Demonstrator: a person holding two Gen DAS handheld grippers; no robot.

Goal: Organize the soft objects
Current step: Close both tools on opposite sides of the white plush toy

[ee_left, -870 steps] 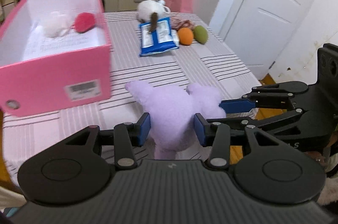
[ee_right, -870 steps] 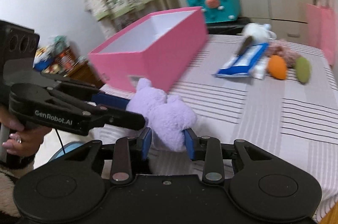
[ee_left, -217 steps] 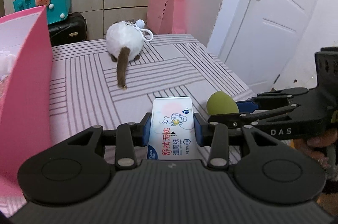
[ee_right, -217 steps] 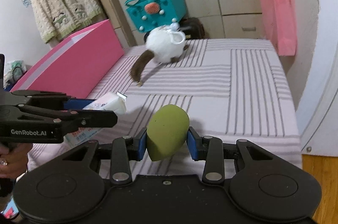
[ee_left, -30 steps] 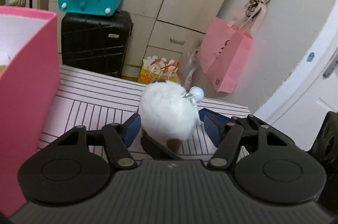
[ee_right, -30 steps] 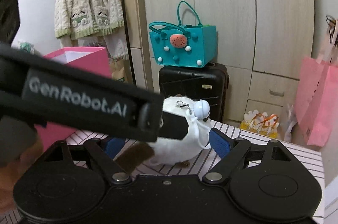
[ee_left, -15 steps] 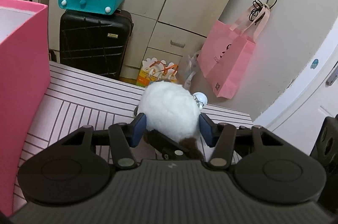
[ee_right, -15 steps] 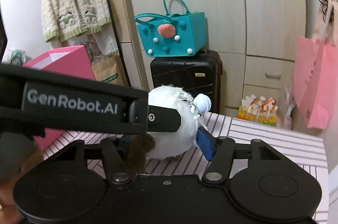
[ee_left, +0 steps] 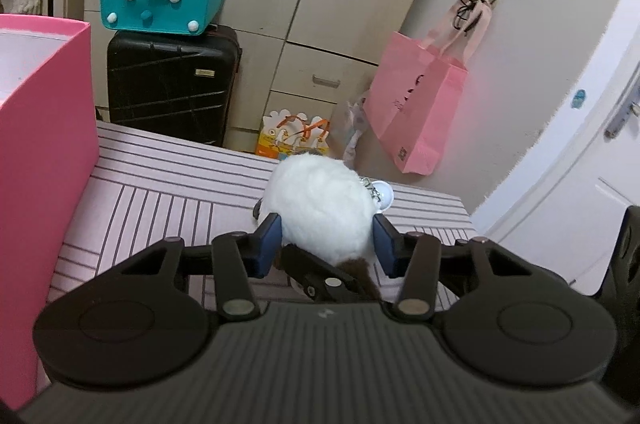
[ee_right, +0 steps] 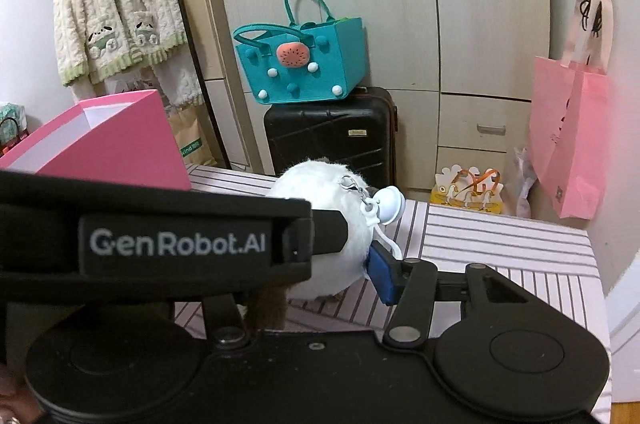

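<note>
A round white plush toy (ee_left: pixel 320 203) sits low and centre in the left wrist view, on a table covered in a pink striped cloth (ee_left: pixel 168 191), near the table's far edge. The left gripper (ee_left: pixel 326 244) has a blue pad on each side of the toy's lower body, and its jaws are closing; the pads already dent the fluffy fur, so the toy appears gripped, probably so it can be lifted as one soft lump. In the right wrist view the same toy lies centre frame, and a small pale blue clip charm (ee_right: pixel 386 203) hangs from its upper right side. The right gripper (ee_right: pixel 320 284) is also closing on the toy: its blue right pad presses the toy's lower right flank, while its other pad is hidden behind the left gripper's black arm, which crosses the left half of that frame. Two tongs on one toy suggests a shared hold to keep the loose, squashy body steady. A brown tail (ee_right: pixel 268 308) droops below the toy. A tall pink box (ee_left: pixel 44 151) fills the left edge of the left wrist view, beside the toy, and is the likely place for it. A teal felt bag (ee_right: pixel 304 63) on a black suitcase (ee_right: pixel 332 135) stands behind the table.
</note>
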